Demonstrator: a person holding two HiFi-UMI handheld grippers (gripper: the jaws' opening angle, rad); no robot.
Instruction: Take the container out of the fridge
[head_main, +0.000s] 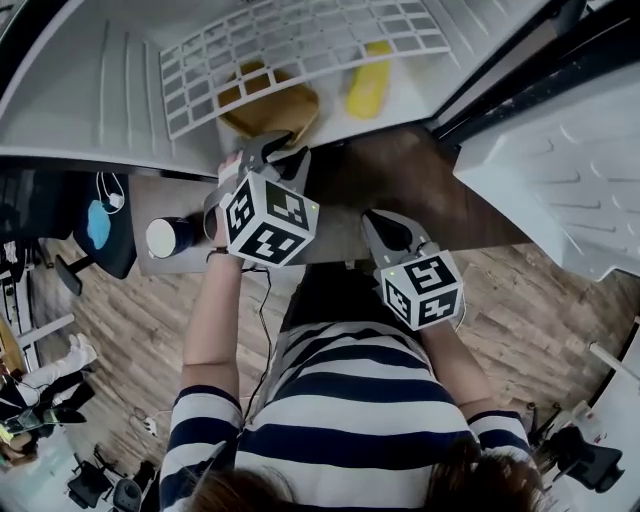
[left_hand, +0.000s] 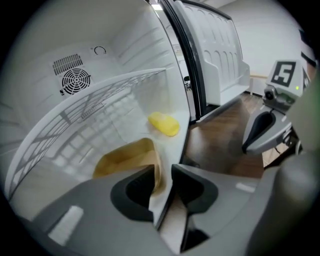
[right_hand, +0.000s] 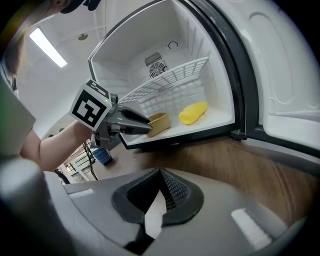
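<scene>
Seemingly, left claw (left_hand: 162, 172) astride container (left_hand: 125, 157) front rim

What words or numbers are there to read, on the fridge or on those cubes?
No readable words or numbers anywhere.
Left marker cube: black-and-white squares, no letters.
Right marker cube: the same.
White fridge: only a small round mark on its back wall.

1 fridge (head_main: 90, 90), 1 wire shelf (head_main: 300, 50), 1 tan container (head_main: 270, 105), 1 yellow object (head_main: 368, 90)
</scene>
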